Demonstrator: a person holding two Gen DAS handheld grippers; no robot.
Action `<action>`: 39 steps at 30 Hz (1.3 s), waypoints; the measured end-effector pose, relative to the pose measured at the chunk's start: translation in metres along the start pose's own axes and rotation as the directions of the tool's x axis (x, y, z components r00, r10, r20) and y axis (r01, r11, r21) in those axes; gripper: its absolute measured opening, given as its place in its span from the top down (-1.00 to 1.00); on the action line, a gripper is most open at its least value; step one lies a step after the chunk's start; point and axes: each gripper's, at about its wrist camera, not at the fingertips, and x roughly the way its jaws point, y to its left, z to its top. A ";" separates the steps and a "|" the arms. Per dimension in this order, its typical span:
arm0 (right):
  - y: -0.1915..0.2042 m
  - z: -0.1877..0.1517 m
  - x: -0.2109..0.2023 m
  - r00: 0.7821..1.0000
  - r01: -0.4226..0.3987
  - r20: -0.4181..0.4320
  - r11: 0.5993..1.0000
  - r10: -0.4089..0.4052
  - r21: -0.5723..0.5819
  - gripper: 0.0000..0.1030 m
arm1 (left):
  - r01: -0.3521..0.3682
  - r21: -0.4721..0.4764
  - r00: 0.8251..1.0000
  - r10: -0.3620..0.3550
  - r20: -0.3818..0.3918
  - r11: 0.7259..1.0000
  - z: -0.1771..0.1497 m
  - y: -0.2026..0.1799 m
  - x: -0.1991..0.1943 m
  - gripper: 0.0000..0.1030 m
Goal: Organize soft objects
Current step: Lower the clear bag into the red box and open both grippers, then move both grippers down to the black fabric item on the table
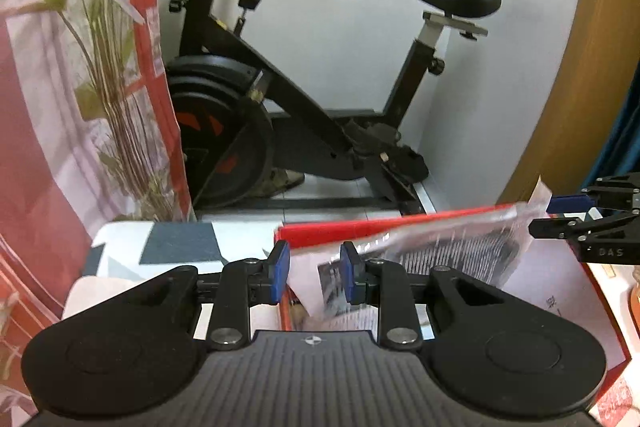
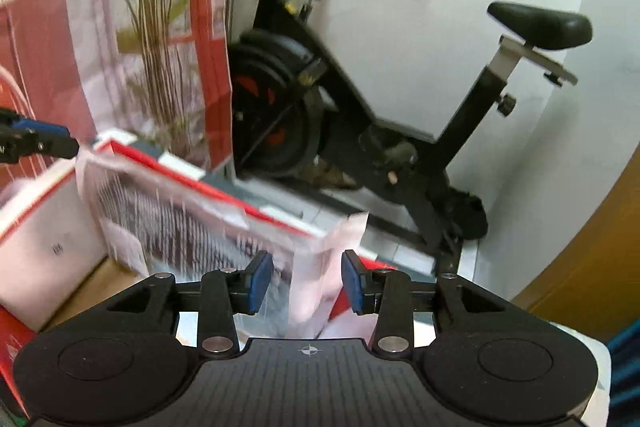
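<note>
A clear plastic bag (image 1: 440, 247) with a dark striped soft item inside hangs over an open red box (image 1: 360, 227) with a white interior. In the left wrist view my left gripper (image 1: 314, 271) is shut on one end of the bag, and the plastic fills the gap between its blue pads. My right gripper (image 1: 544, 215) shows at the right edge, by the bag's far corner. In the right wrist view the bag (image 2: 168, 223) stretches across the box (image 2: 168, 163) from my left gripper (image 2: 74, 143). My right gripper (image 2: 306, 281) is open, and the bag's corner hangs loose between its pads.
A black exercise bike (image 1: 300, 87) stands against the white wall behind the box. A red and pink leaf-print curtain (image 1: 60, 107) hangs on the left. A wooden door (image 1: 580, 67) is on the right. The box rests on a grey and white patterned surface (image 1: 180, 243).
</note>
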 end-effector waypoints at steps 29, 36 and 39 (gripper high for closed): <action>0.050 -0.103 -0.143 0.971 -0.123 0.226 0.969 0.073 0.216 -0.99 | -0.135 0.007 0.986 0.134 0.097 0.991 -0.115 -0.062 -0.128 -1.00; 0.072 -0.165 -0.149 0.977 -0.101 0.208 0.970 0.055 0.220 -0.99 | -0.076 -0.136 0.996 0.081 0.031 0.988 -0.189 -0.068 -0.151 -1.00; 0.079 -0.189 -0.149 0.978 -0.109 0.198 0.965 0.062 0.239 -0.99 | -0.059 -0.174 0.998 0.058 -0.009 0.983 -0.215 -0.071 -0.154 -0.99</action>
